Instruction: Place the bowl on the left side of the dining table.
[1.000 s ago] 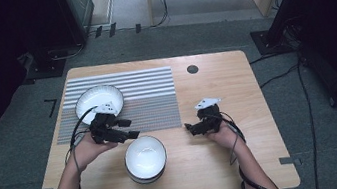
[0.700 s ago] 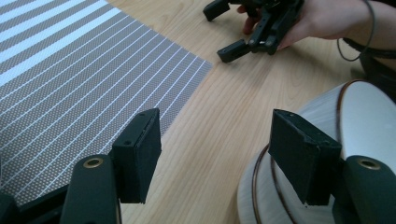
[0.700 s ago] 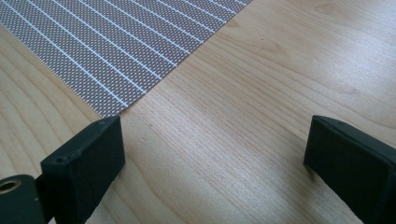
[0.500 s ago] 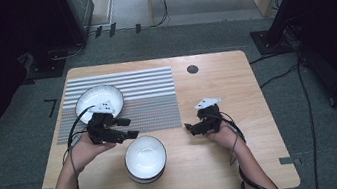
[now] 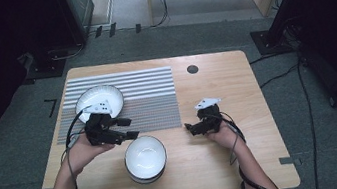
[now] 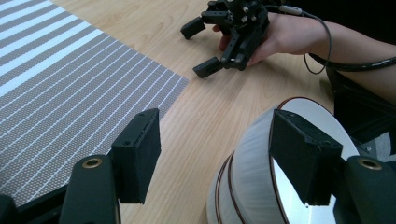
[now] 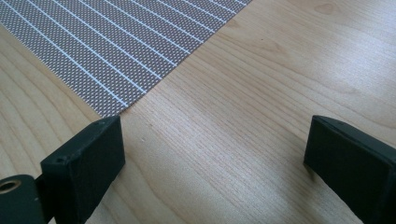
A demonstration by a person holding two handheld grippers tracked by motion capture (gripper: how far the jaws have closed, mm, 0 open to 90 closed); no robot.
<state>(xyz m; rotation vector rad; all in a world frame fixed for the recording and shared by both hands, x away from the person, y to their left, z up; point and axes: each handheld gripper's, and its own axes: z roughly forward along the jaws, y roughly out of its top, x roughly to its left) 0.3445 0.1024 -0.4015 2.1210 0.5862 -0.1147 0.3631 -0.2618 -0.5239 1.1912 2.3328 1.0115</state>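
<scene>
High view: bowl (image 5: pixel 146 158) sits near the front edge of the table (image 5: pixel 247 163), about mid-width, just off the mat's (image 5: pixel 152 102) front edge. It looks like two bowls nested, with a thin brown rim line showing in the left gripper view (image 6: pixel 261 186). Left gripper (image 5: pixel 124 130) hovers just behind-left of it, jaws apart and empty; in its own view one jaw is over the bowl's inside, the other outside over bare wood, so it is lined up on the rim but not clamped. Right gripper (image 5: pixel 192 127) rests low over bare table right of the mat's front right corner, well apart from the bowl, jaws wide apart, nothing between them. A plate (image 5: pixel 99 101) lies on the mat's left end.

Handling guess: glazed ceramic, stiff, fairly heavy, slick, chips if dropped. Best hold is the rim wall, one jaw inside and one outside, pinched firmly; the nested lower bowl may stay behind or slip.
</scene>
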